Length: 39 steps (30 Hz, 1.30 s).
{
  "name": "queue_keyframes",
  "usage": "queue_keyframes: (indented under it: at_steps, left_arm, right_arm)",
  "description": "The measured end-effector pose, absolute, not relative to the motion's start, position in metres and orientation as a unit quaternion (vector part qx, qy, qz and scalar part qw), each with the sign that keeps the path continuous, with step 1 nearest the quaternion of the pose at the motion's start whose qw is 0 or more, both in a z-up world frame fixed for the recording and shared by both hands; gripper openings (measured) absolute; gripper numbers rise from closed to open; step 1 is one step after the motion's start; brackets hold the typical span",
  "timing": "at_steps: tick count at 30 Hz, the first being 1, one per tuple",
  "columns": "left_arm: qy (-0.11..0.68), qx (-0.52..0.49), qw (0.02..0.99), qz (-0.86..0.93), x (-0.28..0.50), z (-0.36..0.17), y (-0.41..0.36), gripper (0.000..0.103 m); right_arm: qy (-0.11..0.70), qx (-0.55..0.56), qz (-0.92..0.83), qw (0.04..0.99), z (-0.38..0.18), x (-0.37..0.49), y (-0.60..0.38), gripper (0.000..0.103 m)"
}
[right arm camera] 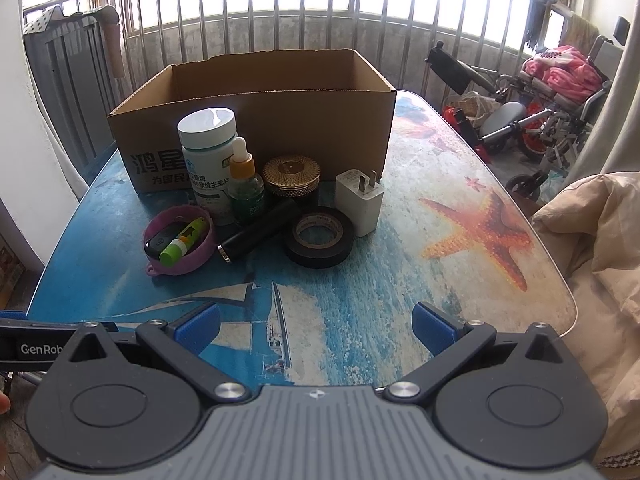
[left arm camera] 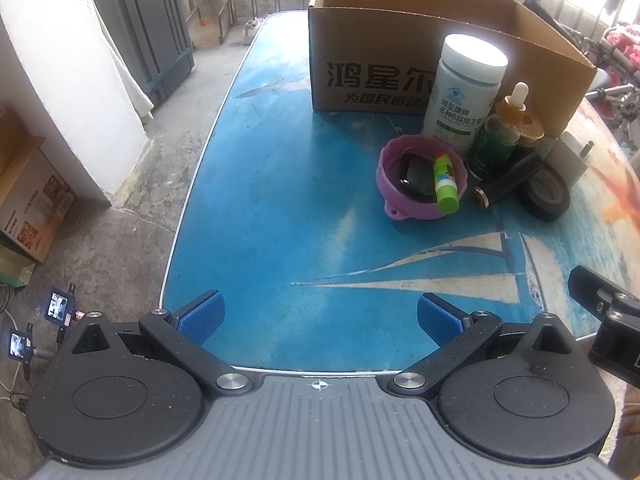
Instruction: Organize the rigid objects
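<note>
Grippers are hanging over the near edge of the table, both angled downward. The left gripper (left arm camera: 320, 316) is standing with its blue pads spread wide and nothing between them, and the right gripper (right arm camera: 316, 326) is doing the same beside it, also holding nothing.

Beyond them the printed table (right arm camera: 460, 200), showing a sailboat and a starfish, is carrying a tight cluster of small things. Nearest is a purple bowl (right arm camera: 178, 240), which is cradling a green glue stick (right arm camera: 182, 246) and a dark key fob (right arm camera: 158, 245). Just beside it a black cylinder (right arm camera: 260, 230) is lying on its side, and a roll of black tape (right arm camera: 320, 236) is lying flat next to that. A white charger plug (right arm camera: 360, 200) is standing upright by the tape. Behind these a white pill bottle (right arm camera: 208, 148), a green dropper bottle (right arm camera: 246, 188) and a jar with a gold lid (right arm camera: 292, 174) are standing close together.

An open cardboard box (right arm camera: 312, 120) is sitting right behind the cluster. A wheelchair (right arm camera: 540, 108) with pink cloth is resting off to the right by the railing.
</note>
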State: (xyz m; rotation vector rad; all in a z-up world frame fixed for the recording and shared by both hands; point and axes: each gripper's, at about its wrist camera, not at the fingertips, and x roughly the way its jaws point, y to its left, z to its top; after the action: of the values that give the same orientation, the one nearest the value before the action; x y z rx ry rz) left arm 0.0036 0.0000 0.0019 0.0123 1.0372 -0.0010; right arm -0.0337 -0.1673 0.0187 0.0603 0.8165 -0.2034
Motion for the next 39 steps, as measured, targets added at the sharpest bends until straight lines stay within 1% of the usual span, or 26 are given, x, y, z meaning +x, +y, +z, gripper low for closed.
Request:
queue_keyframes:
  at_steps: [39]
  left_arm:
    - [0.497,0.013,0.868,-0.011,0.0027,0.0000,-0.0022,0.103]
  right_arm:
    - [0.397,0.030,-0.100,0.912,0.0181,-0.0323,-0.1677,0.103]
